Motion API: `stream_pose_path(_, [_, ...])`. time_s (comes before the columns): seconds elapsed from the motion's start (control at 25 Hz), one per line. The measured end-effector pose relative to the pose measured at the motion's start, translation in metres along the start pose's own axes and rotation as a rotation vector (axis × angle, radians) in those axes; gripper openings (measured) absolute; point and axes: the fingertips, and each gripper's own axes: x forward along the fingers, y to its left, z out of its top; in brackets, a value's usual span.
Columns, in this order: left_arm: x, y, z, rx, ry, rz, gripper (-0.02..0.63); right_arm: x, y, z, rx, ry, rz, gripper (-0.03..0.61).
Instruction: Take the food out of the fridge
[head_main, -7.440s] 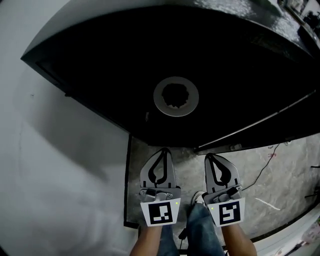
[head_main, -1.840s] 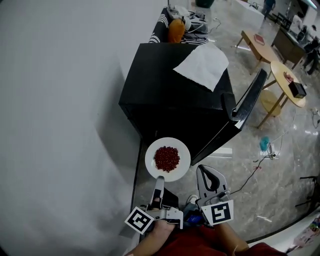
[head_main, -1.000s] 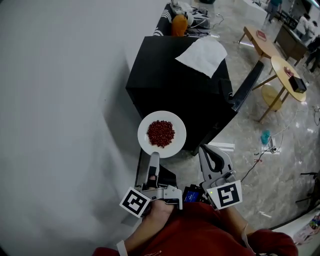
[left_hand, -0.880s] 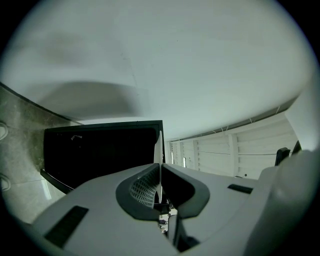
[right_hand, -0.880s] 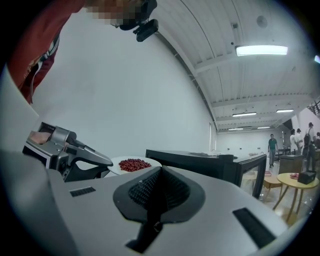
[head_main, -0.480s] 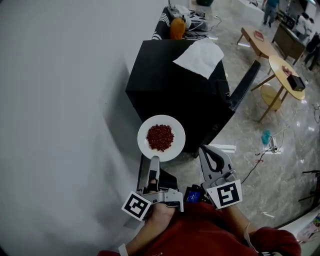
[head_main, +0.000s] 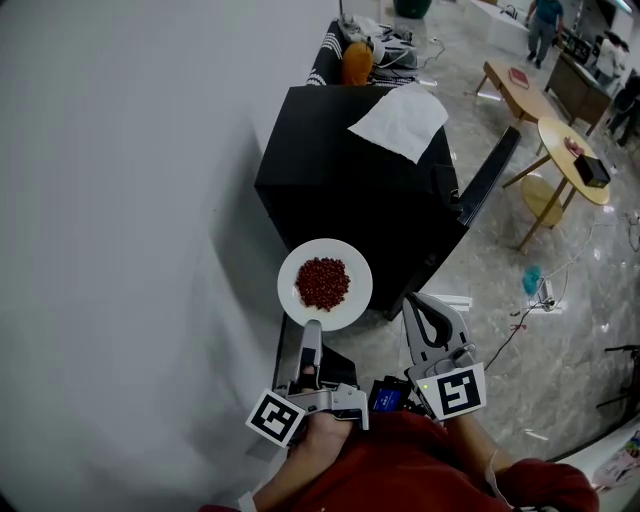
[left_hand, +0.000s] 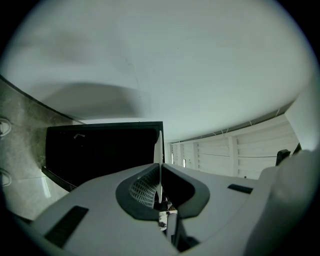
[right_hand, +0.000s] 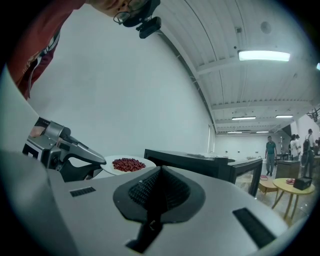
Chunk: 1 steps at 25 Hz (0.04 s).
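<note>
Our left fingers (head_main: 312, 340) clamp the plate (head_main: 358, 300) rim, right fingers (head_main: 413, 318) closed empty; the food (head_main: 322, 282) is now outside the fridge (head_main: 340, 180)

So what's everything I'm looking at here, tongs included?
fridge: one, black, against the white wall, door open
plate: one, white, held level in front of the fridge
red food: one heap, dark red, middle of the plate
sheet: one, white, on top of the fridge
orange thing: one, orange, behind the fridge
tables: two, pale wood, far right
left tongs: one, grey, shut on the plate's near rim
right tongs: one, grey, shut, empty, beside the left
</note>
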Motion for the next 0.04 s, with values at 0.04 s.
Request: stream_pose_path(0.04, [0.0002, 0.0009, -0.0004, -0.001, -0.001, 0.002, 0.021, 0.0003, 0.0003, -0.0005, 0.000, 0.001, 0.001, 0.021])
